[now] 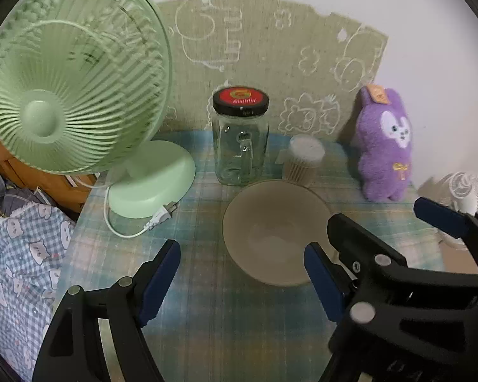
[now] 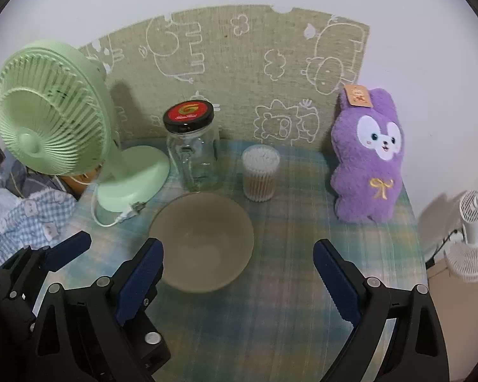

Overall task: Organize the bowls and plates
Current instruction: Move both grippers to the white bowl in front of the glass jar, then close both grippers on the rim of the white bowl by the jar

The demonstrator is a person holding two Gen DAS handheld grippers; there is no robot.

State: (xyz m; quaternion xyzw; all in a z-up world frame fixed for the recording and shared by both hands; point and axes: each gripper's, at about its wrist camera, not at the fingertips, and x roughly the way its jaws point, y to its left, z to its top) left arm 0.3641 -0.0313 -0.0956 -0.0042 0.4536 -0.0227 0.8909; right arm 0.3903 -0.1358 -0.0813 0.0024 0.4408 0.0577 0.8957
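Note:
A beige bowl (image 1: 272, 232) stands upright and empty on the plaid tablecloth (image 1: 207, 318), just ahead of both grippers; it also shows in the right wrist view (image 2: 202, 240). My left gripper (image 1: 242, 281) is open and empty, its right finger close in front of the bowl's near rim. My right gripper (image 2: 239, 281) is open and empty, its left finger beside the bowl's near-left rim. The right gripper's fingers (image 1: 439, 216) also show at the right of the left wrist view. No plate is in view.
A green desk fan (image 1: 73, 73) with a loose cord and plug (image 1: 162, 215) stands at the left. A glass jar with a red-black lid (image 1: 240, 137), a cotton swab tub (image 1: 302, 160) and a purple plush rabbit (image 1: 385, 146) stand behind the bowl. The table edge drops off at left and right.

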